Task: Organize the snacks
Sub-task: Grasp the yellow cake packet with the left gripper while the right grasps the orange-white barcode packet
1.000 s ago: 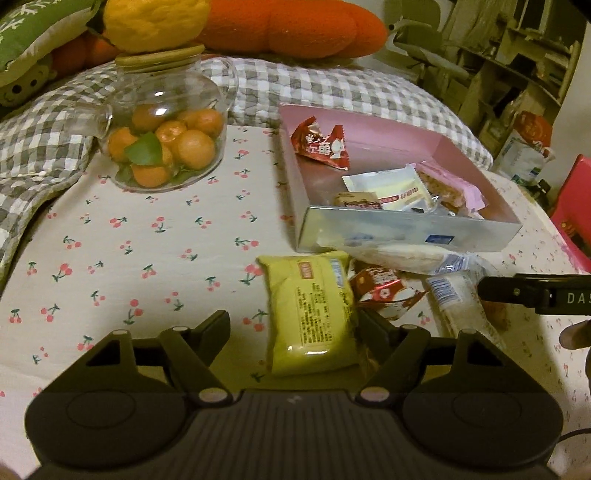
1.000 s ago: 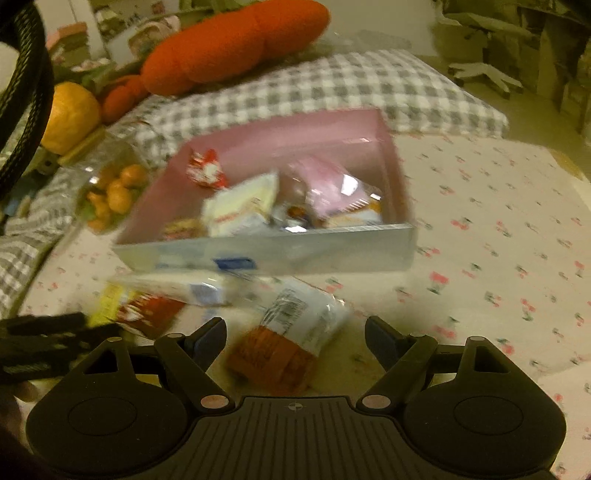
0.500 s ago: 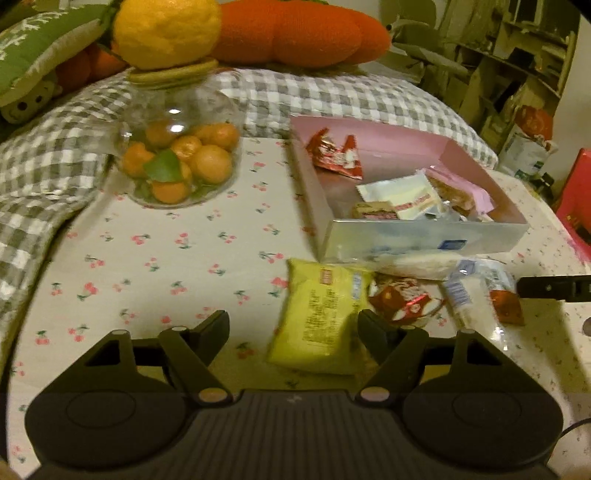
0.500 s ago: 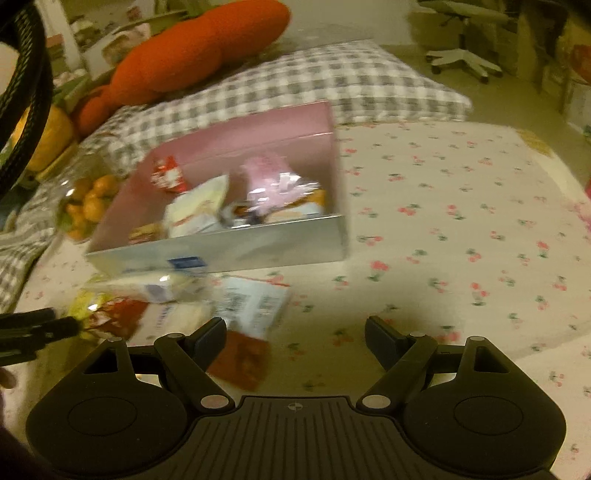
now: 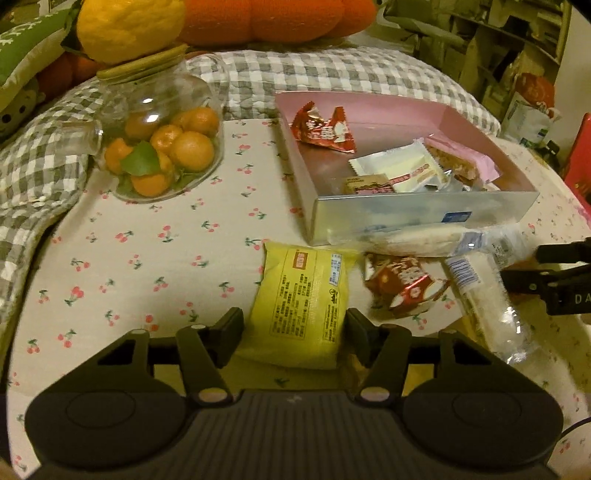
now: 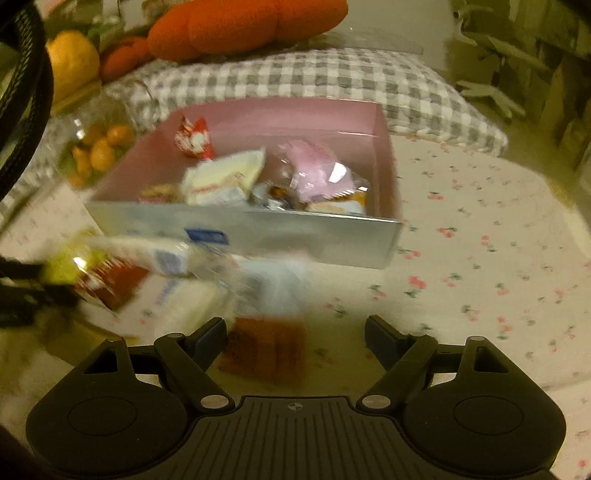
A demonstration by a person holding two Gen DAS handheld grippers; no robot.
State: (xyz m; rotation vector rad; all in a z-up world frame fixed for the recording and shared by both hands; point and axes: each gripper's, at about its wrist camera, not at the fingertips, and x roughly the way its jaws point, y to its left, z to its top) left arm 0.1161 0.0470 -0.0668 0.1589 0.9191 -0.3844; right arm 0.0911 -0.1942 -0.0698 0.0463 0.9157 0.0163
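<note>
- The left claw (image 5: 293, 332) points down at the table (image 5: 147, 258), and its jaws have just been closing around the yellow pack (image 5: 301, 306). The pack lies between the fingers (image 5: 227, 332), both of which sit right at its edges; I cannot tell whether the pads press on it yet.
- At 3 o'clock from the yellow pack lies a red wrapper (image 5: 400, 284), and beyond it, further toward 3 o'clock, a clear pack (image 5: 487, 295).
- At 1 o'clock from the yellow pack a long white pack (image 5: 417, 240) lies against the near wall of the box (image 5: 406, 218).
- The box is pink inside and holds a red snack (image 5: 325, 129) at its far left, a cream packet (image 5: 399, 166) in the middle and a pink packet (image 5: 461, 158) to the right.
- At 11 o'clock from the left claw stands a glass jar (image 5: 159, 129) of small oranges, with a big yellow fruit (image 5: 129, 26) on its lid.
- The right claw (image 6: 295, 338) hangs with its jaws wide apart and nothing gripped. A brown-red pack (image 6: 266, 347) lies on the table between the fingers, nearer the left one.
- The right view is blurred. The box (image 6: 258, 229) sits at 12 o'clock from the right claw, and the loose packs trail off toward 10 o'clock.
- In the left view the right claw's tips (image 5: 554, 269) come in at 3 o'clock, beside the clear pack.
- A checked quilt (image 5: 332, 74) lies behind the table.
</note>
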